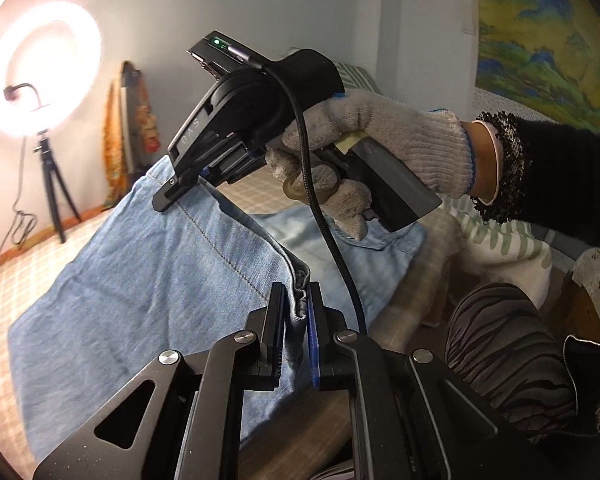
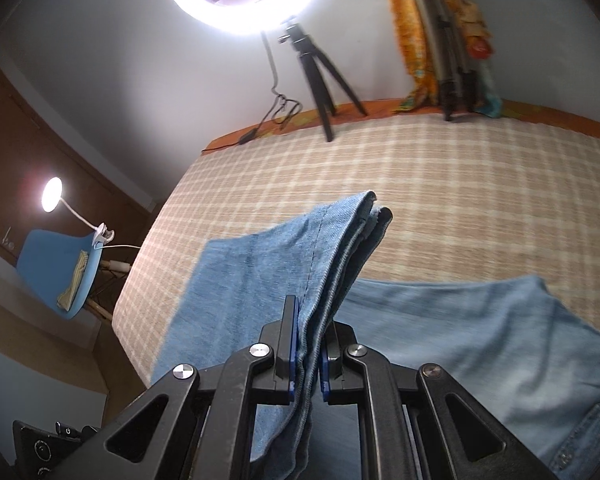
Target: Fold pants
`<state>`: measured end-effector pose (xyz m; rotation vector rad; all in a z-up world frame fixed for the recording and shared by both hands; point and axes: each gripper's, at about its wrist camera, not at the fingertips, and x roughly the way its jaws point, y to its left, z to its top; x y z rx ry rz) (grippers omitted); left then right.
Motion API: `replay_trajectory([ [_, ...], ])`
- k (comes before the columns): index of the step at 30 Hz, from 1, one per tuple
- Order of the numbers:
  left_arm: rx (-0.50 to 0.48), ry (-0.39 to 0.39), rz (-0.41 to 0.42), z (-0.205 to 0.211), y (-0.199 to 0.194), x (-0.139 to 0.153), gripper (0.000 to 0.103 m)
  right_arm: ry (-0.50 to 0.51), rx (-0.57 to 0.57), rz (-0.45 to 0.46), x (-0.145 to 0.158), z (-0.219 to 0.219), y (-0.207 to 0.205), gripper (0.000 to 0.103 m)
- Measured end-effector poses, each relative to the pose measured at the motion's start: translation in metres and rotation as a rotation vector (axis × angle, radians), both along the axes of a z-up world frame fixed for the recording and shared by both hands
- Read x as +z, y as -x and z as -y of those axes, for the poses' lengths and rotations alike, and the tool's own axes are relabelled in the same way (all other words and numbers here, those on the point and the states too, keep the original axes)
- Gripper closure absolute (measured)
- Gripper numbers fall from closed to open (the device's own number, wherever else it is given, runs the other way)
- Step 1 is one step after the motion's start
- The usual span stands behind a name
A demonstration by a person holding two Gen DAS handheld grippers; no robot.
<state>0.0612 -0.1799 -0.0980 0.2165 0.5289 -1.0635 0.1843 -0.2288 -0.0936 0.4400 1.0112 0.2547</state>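
Light blue jeans [image 1: 140,280] lie spread on a checked bed [image 2: 420,180]. My left gripper [image 1: 296,308] is shut on a bunched edge of the denim, held just above the bed. My right gripper [image 1: 168,196], held by a gloved hand [image 1: 380,140], is shut on the same raised edge farther along. In the right wrist view the right gripper [image 2: 310,344] pinches a folded double layer of a leg [image 2: 340,240], which rises to a peak ahead of the fingers. The rest of the jeans [image 2: 480,340] lies flat to the right.
A lit ring light [image 1: 40,76] on a tripod [image 2: 320,76] stands at the bed's far edge by the wall. A blue chair [image 2: 56,264] with a clip lamp [image 2: 52,194] is off the bed's left side. A person's striped leg [image 1: 508,352] is at the near right.
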Motion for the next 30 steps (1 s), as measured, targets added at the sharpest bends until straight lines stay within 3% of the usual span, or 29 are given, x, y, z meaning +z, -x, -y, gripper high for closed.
replay_trajectory([
  [17, -0.199, -0.007, 0.008, 0.091, 0.008, 0.008, 0.094, 0.037, -0.137, -0.014, 0.001, 0.111, 0.06, 0.097],
  [30, -0.314, -0.01, 0.016, 0.144, 0.018, 0.013, 0.095, 0.057, -0.221, -0.021, 0.003, 0.166, 0.099, 0.097],
])
